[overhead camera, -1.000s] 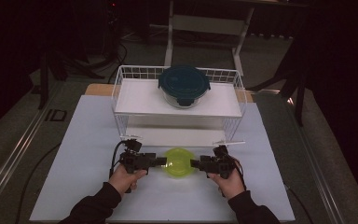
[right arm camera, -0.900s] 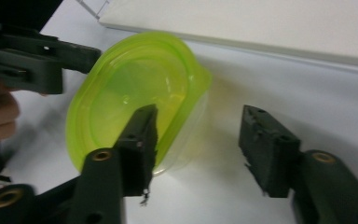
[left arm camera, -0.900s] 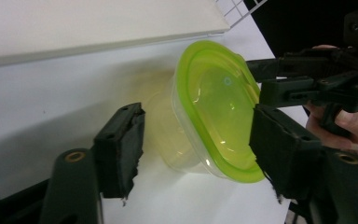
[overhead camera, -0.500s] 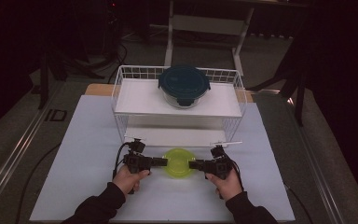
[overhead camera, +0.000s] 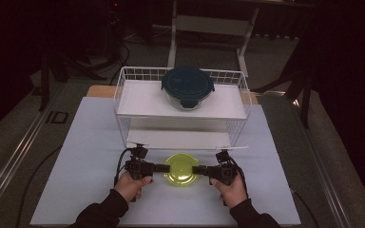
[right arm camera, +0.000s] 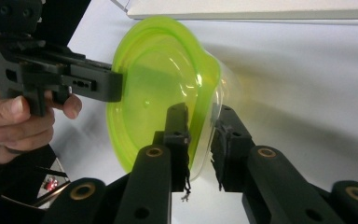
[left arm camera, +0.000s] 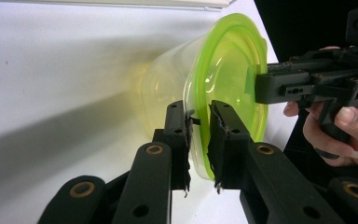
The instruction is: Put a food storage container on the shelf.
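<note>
From above, the base of the green-lidded tub (overhead camera: 182, 169) is hidden beneath its own lid. The person's forearms are cut off at the bottom edge. The lower shelf of the wire rack (overhead camera: 123, 102) lies in shadow, its depth hard to read. What's inside the dark-lidded glass bowl (overhead camera: 187, 87) can't be made out. Beyond the table (overhead camera: 90, 142), the room sinks into darkness.
</note>
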